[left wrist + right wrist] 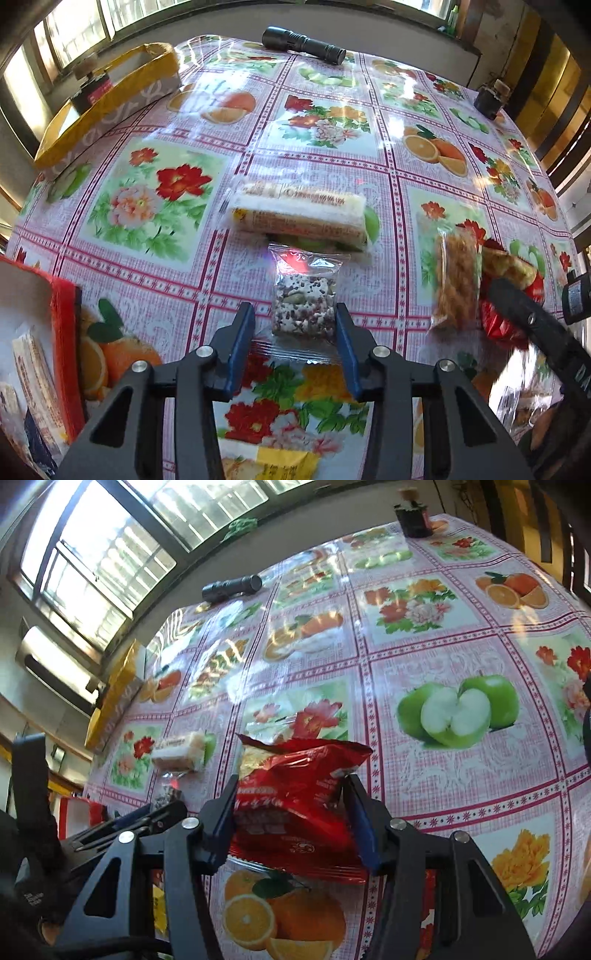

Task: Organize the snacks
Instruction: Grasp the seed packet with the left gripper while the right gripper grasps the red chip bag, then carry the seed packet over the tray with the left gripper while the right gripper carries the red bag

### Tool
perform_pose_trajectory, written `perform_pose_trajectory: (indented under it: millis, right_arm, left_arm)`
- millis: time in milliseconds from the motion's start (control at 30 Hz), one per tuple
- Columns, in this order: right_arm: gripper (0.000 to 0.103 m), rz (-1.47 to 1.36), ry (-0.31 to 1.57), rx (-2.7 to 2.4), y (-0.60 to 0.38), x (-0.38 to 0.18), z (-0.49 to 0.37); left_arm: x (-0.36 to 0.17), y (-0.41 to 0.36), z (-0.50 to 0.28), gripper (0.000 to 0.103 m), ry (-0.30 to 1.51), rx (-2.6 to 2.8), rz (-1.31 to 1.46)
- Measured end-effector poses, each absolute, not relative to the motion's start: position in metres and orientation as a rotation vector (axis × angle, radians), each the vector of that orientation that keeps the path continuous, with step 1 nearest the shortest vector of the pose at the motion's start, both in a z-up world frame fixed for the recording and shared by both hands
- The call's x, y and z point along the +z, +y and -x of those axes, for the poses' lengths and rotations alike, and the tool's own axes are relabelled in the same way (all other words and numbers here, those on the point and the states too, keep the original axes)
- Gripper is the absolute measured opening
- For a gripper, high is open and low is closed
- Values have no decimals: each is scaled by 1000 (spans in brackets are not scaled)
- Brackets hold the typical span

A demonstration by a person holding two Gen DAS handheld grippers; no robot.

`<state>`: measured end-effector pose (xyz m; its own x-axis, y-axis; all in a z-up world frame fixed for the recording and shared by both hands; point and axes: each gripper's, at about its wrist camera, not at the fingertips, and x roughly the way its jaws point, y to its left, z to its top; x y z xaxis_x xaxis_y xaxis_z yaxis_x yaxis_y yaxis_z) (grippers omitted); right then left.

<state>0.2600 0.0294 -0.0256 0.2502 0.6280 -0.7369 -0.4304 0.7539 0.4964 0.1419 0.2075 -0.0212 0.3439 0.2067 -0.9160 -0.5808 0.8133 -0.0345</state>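
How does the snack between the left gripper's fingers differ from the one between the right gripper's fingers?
The nut bar packet is clear, showing a speckled white and dark bar; the red packet is opaque foil with print.
The nut bar packet lies flat on the tablecloth; the red packet looks crumpled and puffed.
The left gripper brackets its packet snugly; the right gripper pinches its packet.
Both are sealed single snacks.

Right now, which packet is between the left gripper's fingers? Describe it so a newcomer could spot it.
On the fruit-and-flower tablecloth, find the long white wrapped bar mid-table. Just nearer the camera lies a small clear packet, flanked by the left gripper fingers. Only it shows a speckled white-and-dark nut square; its neighbours are white, golden or red.
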Motion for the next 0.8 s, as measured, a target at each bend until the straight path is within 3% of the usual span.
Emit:
perform_pose_trajectory:
  millis: [367, 800]
  right_arm:
    - [51, -286, 974, 784, 0, 15, -225]
    - [51, -289, 941, 1013, 16, 48, -129]
  left_arm:
    - [20, 202, -56, 42, 1008, 556, 493]
    - [72, 202, 41, 42, 853, 866, 337]
